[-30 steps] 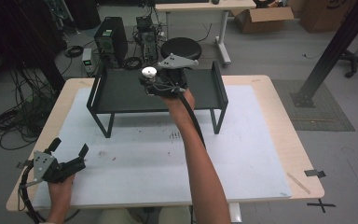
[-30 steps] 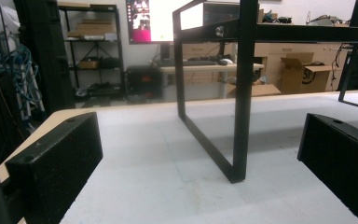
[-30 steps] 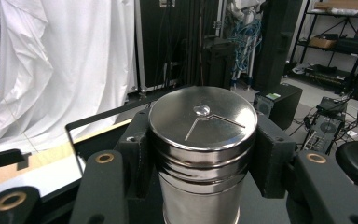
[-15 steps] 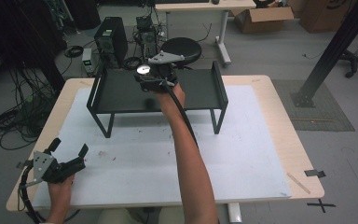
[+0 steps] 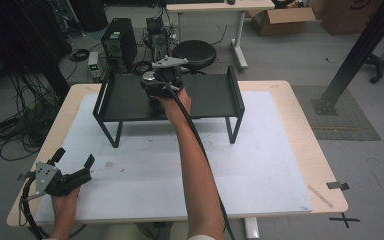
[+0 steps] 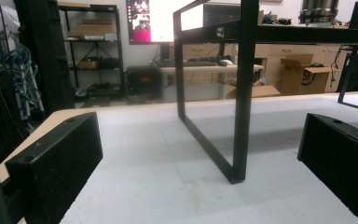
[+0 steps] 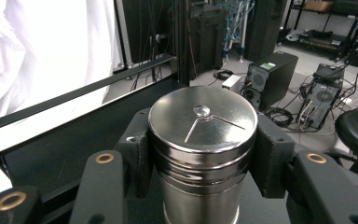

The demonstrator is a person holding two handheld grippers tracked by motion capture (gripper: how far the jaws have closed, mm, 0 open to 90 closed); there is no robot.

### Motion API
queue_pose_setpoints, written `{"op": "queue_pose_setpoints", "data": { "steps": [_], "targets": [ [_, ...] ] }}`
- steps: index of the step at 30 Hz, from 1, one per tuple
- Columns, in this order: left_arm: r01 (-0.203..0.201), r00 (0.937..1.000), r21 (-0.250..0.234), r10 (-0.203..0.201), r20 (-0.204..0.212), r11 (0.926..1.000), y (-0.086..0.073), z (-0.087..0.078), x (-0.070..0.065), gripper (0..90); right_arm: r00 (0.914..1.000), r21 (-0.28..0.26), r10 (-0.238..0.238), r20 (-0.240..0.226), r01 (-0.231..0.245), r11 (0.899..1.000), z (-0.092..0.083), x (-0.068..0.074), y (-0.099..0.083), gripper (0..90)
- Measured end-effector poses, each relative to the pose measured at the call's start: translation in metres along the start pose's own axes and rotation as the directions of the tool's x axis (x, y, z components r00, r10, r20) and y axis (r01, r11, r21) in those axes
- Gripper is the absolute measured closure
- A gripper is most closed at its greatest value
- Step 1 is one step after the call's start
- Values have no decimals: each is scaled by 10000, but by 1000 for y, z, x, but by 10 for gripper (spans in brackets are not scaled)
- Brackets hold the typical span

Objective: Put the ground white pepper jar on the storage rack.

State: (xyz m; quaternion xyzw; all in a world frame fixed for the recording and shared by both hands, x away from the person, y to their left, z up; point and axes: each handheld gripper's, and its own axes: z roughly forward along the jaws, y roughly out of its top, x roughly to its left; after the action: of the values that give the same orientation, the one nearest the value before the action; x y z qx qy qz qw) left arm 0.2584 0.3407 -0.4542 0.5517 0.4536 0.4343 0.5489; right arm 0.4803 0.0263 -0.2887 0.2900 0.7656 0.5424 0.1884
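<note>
A shiny steel canister (image 7: 203,149) with a flat lid stands upright between the jaws of my right gripper (image 7: 200,154), which is shut on its sides. In the high view the right gripper (image 5: 156,84) reaches over the black metal shelf (image 5: 205,97) at the table's back, and the canister's lid (image 5: 149,76) shows at its tip. My left gripper (image 5: 72,162) rests near the table's front left corner, open with nothing between its jaws. The left gripper view looks along the white mat toward the shelf's leg (image 6: 240,93).
A white mat (image 5: 260,160) covers most of the wooden table (image 5: 300,115). Behind the table are a black stool (image 5: 194,52), computer towers (image 5: 119,40) and cables on the floor. A cardboard box (image 5: 282,19) sits far back.
My right gripper has carried the canister leftward and farther back over the shelf. The left gripper has stayed where it was.
</note>
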Motion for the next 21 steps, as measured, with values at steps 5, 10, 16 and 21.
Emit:
{"op": "queue_pose_setpoints", "data": {
  "steps": [5, 10, 16, 21],
  "targets": [
    [-13, 10000, 8, 13, -5, 10000, 0, 0, 0, 2, 10000, 233, 41, 0, -41, 9997, 5, 1, -1, 488],
    [-11, 10000, 6, 11, -5, 10000, 0, 0, 0, 2, 9998, 425, 191, 44, -193, 9989, 7, -2, -4, 487],
    [-15, 10000, 0, 15, -4, 10000, 0, 0, 0, 2, 9988, 435, 476, -95, -471, 9979, 6, -7, -7, 483],
    [-22, 10000, 4, 22, -2, 10000, 0, 0, 0, 2, 9985, 394, 542, -116, -537, 9978, 5, -7, -7, 436]
  ]
}}
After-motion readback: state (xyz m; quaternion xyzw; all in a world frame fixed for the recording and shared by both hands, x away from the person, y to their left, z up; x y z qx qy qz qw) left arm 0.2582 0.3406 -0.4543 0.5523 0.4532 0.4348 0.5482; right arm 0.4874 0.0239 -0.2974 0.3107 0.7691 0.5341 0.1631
